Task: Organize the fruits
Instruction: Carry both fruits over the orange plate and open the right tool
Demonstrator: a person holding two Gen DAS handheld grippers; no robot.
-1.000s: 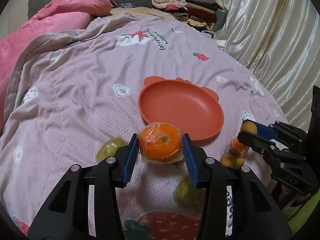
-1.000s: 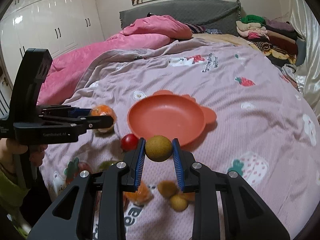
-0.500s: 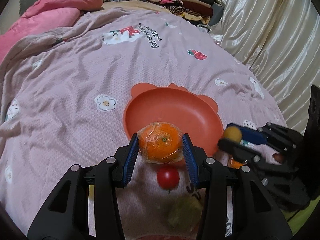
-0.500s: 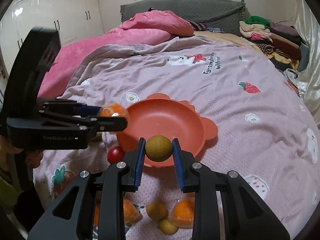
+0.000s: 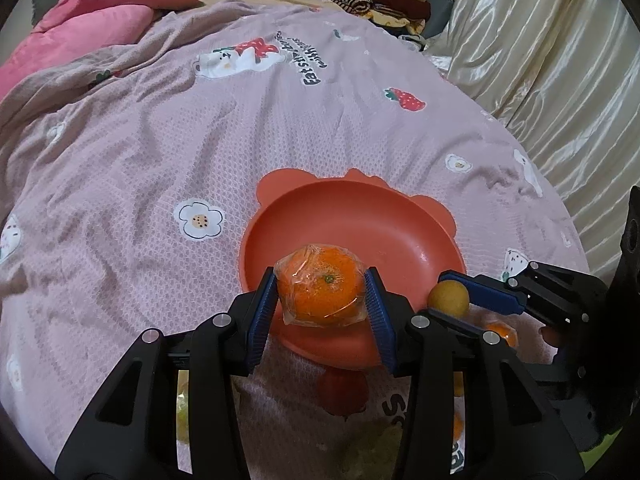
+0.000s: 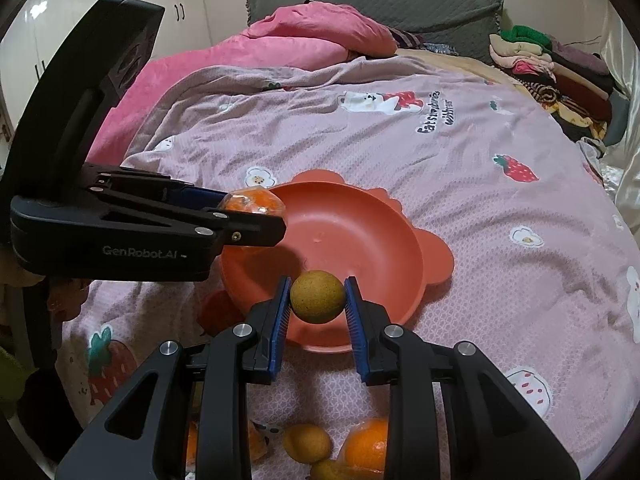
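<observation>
My left gripper (image 5: 321, 294) is shut on a plastic-wrapped orange (image 5: 322, 288) and holds it over the near rim of the orange-red plate (image 5: 360, 220). My right gripper (image 6: 317, 298) is shut on a small brown round fruit (image 6: 317, 296), just above the plate's (image 6: 340, 232) near edge. In the left wrist view the right gripper (image 5: 450, 300) comes in from the right with that brown fruit (image 5: 448, 297). In the right wrist view the left gripper (image 6: 256, 218) enters from the left with the wrapped orange (image 6: 252, 202).
Loose fruit lies on the pink bedspread near me: a red fruit (image 5: 342, 394), an orange (image 6: 366, 446), small yellow-brown fruits (image 6: 306, 442) and a greenish one (image 5: 370, 454). A pink duvet (image 6: 280, 44) and folded clothes (image 6: 552, 68) lie at the far end. Cream curtains (image 5: 540, 60) hang on the right.
Both grippers have moved forward with their fruit, from short of the plate to over its near rim. The loose fruit has slid toward the bottom of both views.
</observation>
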